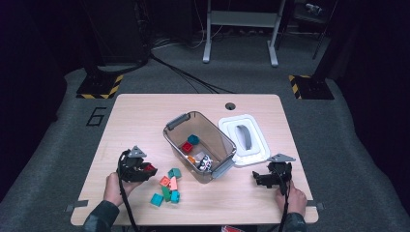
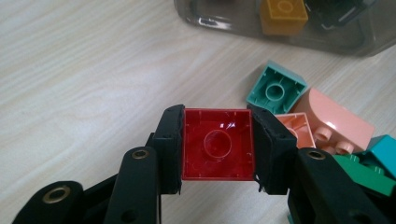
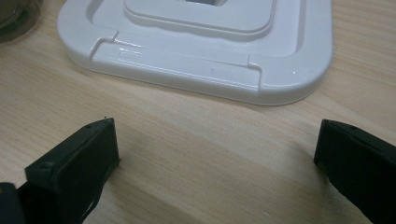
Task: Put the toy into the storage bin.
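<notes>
Item: red brick (image 2: 217, 144) — pinched hollow side up betw. left gripper (image 2: 217, 149) pads, just above table (image 1: 145, 111) left of clear bin (image 1: 199, 145), prob. bound for it. Right gripper (image 3: 217, 154) — jaws spread wide, nothing betw. them, parked nr white lid (image 3: 201, 46).

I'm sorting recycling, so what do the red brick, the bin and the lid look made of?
Red brick: glossy moulded plastic, with highlights on its hollow underside. Bin: clear smoky plastic; the bricks inside show through. Lid: smooth white plastic, probably, with a soft sheen.
</notes>
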A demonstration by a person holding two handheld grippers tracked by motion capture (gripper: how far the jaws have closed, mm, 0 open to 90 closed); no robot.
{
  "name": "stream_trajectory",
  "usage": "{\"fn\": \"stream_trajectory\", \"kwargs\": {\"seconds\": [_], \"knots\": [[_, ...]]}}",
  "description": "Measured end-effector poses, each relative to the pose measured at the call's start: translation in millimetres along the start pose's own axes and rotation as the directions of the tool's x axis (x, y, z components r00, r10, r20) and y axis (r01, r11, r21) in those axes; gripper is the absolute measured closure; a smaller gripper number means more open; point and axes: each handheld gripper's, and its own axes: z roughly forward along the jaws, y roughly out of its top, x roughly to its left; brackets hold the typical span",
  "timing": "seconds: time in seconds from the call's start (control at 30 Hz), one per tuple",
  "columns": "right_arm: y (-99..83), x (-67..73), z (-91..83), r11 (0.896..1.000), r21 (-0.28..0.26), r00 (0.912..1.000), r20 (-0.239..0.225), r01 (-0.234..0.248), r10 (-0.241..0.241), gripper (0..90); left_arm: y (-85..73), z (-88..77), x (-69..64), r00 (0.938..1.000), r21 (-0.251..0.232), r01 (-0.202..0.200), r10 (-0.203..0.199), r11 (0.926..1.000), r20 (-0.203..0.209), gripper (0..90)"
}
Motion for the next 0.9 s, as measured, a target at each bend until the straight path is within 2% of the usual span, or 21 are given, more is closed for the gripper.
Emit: {"fn": "stream_trajectory", "kwargs": {"seconds": [0.17, 0.37, 0.43, 0.77, 0.9], "knots": [[0.0, -0.1, 0.0, 1.000, 0.000, 1.0000, 0.000, 0.001, -0.001, 0.0, 10.0, -7.1, 2.2, 1.0000, -0.017, -0.001, 0.001, 0.9999, 0.005, 58.7], [-0.1, -0.1, 0.0, 1.000, 0.000, 1.0000, 0.000, 0.001, -0.001, 0.0, 22.2, -14.7, 3.9, 0.9997, -0.029, -0.023, 0.023, 0.9993, -0.011, 58.7], [-0.1, -0.1, 0.0, 1.000, 0.000, 1.0000, 0.000, 0.001, -0.001, 0.0, 25.4, -16.6, 4.6, 0.9998, -0.041, -0.015, 0.014, 0.9990, -0.016, 58.7], [-0.1, -0.1, 0.0, 1.000, 0.000, 1.0000, 0.000, 0.001, -0.001, 0.0, 48.0, -33.8, 9.6, 0.9985, -0.078, -0.043, 0.040, 0.9960, -0.038, 58.7], [0.0, -0.1, 0.0, 1.000, 0.000, 1.0000, 0.000, 0.001, -0.001, 0.0, 56.3, -38.3, 9.2, 0.9984, -0.087, -0.052, 0.050, 0.9949, -0.026, 58.7]]}}
